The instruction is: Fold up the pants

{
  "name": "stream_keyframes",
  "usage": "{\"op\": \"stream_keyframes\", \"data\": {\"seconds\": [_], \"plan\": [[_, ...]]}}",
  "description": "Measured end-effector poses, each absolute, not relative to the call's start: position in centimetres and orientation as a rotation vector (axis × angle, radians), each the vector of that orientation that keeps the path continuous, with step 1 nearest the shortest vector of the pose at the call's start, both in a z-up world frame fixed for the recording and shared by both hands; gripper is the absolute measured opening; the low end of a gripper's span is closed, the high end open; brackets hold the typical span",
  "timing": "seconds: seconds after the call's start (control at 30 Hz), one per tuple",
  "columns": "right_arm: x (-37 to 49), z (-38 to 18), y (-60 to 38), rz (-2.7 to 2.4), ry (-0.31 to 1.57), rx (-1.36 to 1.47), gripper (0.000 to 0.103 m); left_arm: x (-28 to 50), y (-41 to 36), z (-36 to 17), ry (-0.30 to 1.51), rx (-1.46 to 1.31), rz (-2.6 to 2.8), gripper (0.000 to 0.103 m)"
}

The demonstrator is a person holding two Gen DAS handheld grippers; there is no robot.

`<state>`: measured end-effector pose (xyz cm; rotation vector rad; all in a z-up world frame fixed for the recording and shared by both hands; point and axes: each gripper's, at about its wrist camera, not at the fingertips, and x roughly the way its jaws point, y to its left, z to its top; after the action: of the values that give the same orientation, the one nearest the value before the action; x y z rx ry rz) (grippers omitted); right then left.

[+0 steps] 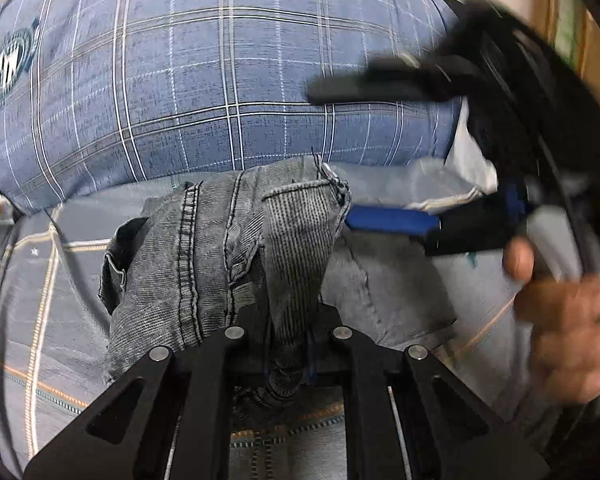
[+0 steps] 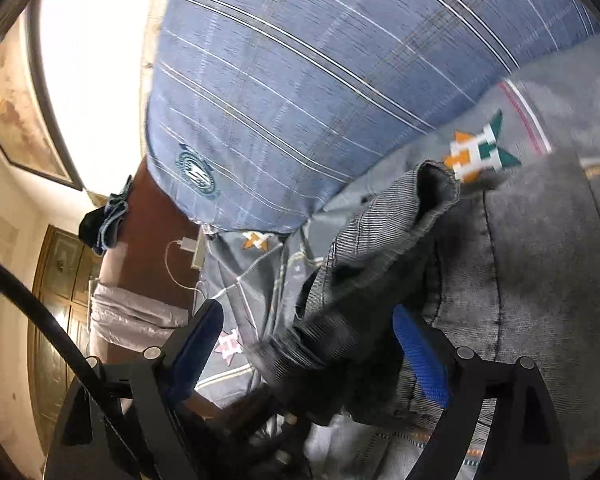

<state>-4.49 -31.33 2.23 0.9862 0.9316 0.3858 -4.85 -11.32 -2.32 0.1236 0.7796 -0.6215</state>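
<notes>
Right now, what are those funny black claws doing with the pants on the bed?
A person is folding grey jeans on a bed, holding a claw-like gripper in each hand. The left gripper is pinched shut on a bunch of the denim and holds it up off the grey bedsheet. The right gripper is wide open, with a fold of the jeans between its blue pads. A big blue checked pillow sits behind.

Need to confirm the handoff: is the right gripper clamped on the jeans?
No, the right gripper stands wide open, its blue pads apart around the jeans.
</notes>
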Motion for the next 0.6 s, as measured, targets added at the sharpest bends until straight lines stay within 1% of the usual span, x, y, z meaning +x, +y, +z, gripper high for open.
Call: {"op": "stream_keyframes", "data": {"seconds": [0.07,0.17,0.23,0.27,0.33,0.37,0.4,0.5,0.6], "plan": [[-4.4,1.9,-31.1,0.341,0.968,0.961,0.089,-5.6,-11.8,-2.4,0.75,0.175,-0.621,0.009],[-4.1,0.2,-30.7,0.263,1.051,0.923,0.088,-5.9,-12.2,-2.7,0.746,0.182,-0.62,0.009],[-4.0,-1.0,-30.9,0.229,1.085,0.939,0.077,-6.0,-12.4,-2.8,0.744,0.188,-0.618,0.009],[-3.9,-1.5,-30.9,0.215,1.097,0.924,0.068,-6.0,-12.4,-2.8,0.742,0.192,-0.617,0.009],[-3.6,-2.1,-30.8,0.177,1.111,0.887,0.039,-5.8,-12.5,-2.5,0.744,0.194,-0.617,0.009],[-3.6,-2.1,-30.8,0.194,1.111,0.9,0.012,-5.9,-12.6,-2.2,0.736,0.193,-0.618,0.009],[-3.8,-1.6,-31.0,0.2,1.095,0.908,0.011,-5.9,-12.4,-2.0,0.723,0.187,-0.622,0.009],[-4.9,2.6,-31.2,0.244,0.987,0.849,0.009,-7.0,-12.7,0.6,0.654,0.161,-0.663,0.009],[-6.3,5.6,-33.0,0.26,0.922,0.834,0.009,-8.2,-14.8,2.3,0.611,0.222,-0.723,0.01]]}}
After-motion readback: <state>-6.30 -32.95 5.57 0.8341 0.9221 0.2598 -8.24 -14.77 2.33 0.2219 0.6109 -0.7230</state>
